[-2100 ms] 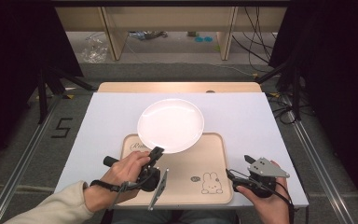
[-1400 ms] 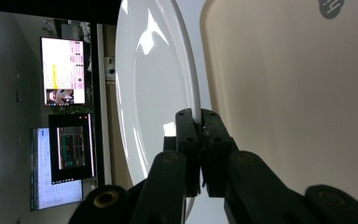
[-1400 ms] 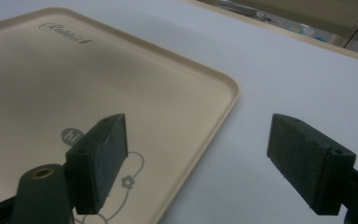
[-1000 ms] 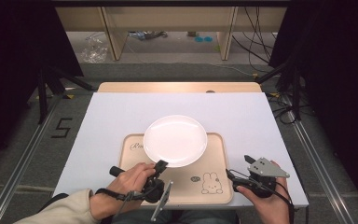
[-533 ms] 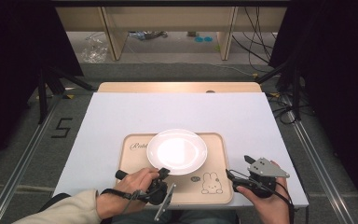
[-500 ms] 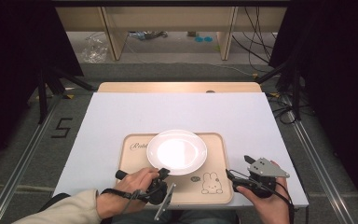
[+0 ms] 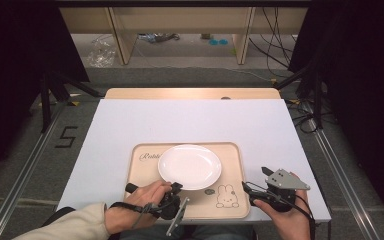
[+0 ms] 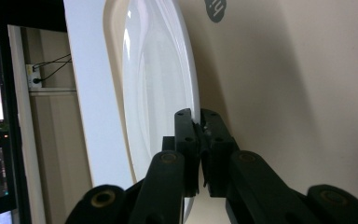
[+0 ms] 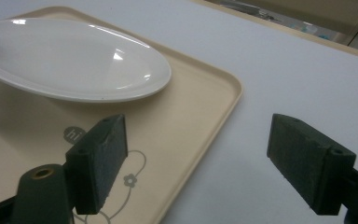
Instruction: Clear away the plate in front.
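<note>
At the bottom edge of the high view, the left gripper (image 7: 172, 196) sat at lower centre with its jaws clamped on the near rim of the white plate (image 7: 189, 166). In the left gripper view the two black fingertips (image 8: 186, 122) were pressed together on that rim, the plate edge running up the frame between them. At lower right of the high view, the right gripper (image 7: 254, 187) rested on the white table cover (image 7: 190, 120) just beside the tray's right edge, jaws standing wide apart with nothing between them; the right gripper view confirmed the open gap over the cover and the tray's corner.

The plate lay on the beige tray (image 7: 232, 205), in the upper middle part of it, partly covering the printed lettering. The rabbit drawing (image 7: 224, 196) remained uncovered at lower right of the tray.

Judged step: placing the plate on the tray, with the grip not yet released. The next move calls for opening the left jaws and backing them off the rim without dragging the plate.
</note>
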### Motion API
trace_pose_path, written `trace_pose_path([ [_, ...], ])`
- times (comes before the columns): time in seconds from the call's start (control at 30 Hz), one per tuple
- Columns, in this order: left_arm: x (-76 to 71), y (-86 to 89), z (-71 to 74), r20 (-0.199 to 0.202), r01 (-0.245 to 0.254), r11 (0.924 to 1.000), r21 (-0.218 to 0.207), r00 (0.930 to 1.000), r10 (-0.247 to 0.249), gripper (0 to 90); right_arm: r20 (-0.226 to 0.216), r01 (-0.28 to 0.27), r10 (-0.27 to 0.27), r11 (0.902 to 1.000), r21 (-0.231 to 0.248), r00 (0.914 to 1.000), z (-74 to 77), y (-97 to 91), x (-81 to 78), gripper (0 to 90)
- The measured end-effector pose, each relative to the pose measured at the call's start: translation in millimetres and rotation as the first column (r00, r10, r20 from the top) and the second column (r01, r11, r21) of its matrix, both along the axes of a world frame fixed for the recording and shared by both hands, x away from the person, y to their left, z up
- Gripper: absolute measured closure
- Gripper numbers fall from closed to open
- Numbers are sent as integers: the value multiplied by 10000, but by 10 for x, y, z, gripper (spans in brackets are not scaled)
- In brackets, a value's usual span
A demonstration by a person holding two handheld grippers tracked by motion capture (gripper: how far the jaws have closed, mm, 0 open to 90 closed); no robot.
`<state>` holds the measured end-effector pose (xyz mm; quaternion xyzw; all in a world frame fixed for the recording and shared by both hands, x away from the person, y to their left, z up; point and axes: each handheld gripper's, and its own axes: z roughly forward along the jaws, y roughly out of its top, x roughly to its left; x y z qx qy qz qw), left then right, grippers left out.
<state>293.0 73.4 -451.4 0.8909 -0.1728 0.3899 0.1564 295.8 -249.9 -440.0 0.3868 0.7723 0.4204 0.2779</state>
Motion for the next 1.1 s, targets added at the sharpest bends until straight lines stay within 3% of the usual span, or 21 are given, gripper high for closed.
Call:
trace_pose_path([
  [0.1,29,14,15,-560,-137,9994,-304,9984,120,863,2,2,-2,10000,-2,10000,0,0,0,212],
  [0.2,66,32,26,-1203,-330,9976,-616,9924,254,840,2,-6,6,10000,-10,10000,0,1,0,211],
  [0.43,149,62,-12,-2459,-757,9942,-759,9677,549,761,-25,-12,12,10000,-2,10000,-1,2,-1,211],
  [0.5,181,72,-18,-2863,-997,9897,-1024,9558,666,710,-86,3,-4,10000,-50,10000,4,-3,-5,211],
  [0.6,243,94,-24,-3426,-1109,9886,-1018,9369,698,557,-94,5,-6,10000,-48,10000,2,-3,-4,211],
  [0.73,296,136,8,-4159,-1303,9767,-1704,9081,485,422,-99,2,-3,10000,-50,10000,2,-2,-5,211],
  [0.83,348,200,63,-4395,-1234,9581,-2584,8982,-29,308,-99,0,0,10000,-50,10000,1,-1,-4,211],
  [0.87,356,226,74,-4587,-1448,9502,-2759,8886,22,302,-96,-2,1,10000,-53,10000,0,-1,-3,211],
  [0.93,385,276,105,-4641,-1538,9385,-3091,8858,-77,277,-31,-23,23,10000,4,10000,-7,2,3,211],
  [1.03,389,353,144,-5083,-2110,8983,-3853,8610,-158,195,-101,-2,2,10000,-52,9999,1,-1,-4,211],
  [1.07,402,374,167,-5002,-2083,8853,-4158,8653,-314,155,-98,0,-1,10000,-55,10000,0,-1,-3,211],
  [1.1,393,397,174,-5053,-2197,8730,-4354,8622,-350,146,-51,-16,15,10000,-18,10000,-5,1,1,211],
])
